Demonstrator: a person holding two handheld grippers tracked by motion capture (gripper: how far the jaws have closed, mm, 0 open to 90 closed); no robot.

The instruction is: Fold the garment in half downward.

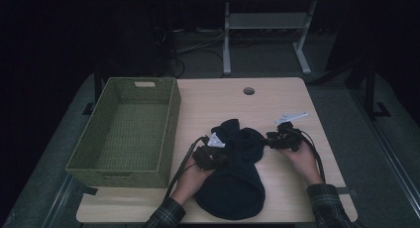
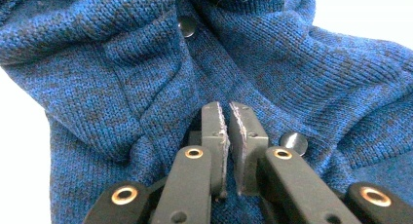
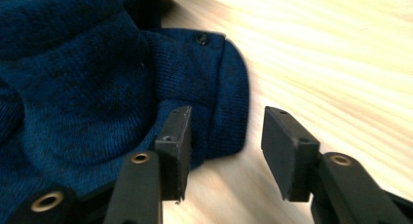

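A dark blue knit garment (image 1: 236,181) with snap buttons (image 2: 187,25) lies bunched on the wooden table (image 1: 277,96), near its front edge. My left gripper (image 2: 228,108) rests on the knit at the garment's left side (image 1: 223,157); its jaws are shut with only a hairline gap and no fabric visibly between them. My right gripper (image 3: 228,113) is at the garment's right side (image 1: 271,139). It is open, and a rounded folded edge of the garment (image 3: 229,102) lies between its jaws, just above the tabletop.
A green woven basket (image 1: 171,120), with nothing in it, stands on the table's left side close to the garment. A cable hole (image 1: 248,90) is at the back centre. Bare wood lies right of the garment. Desk legs (image 1: 227,39) stand on the floor beyond.
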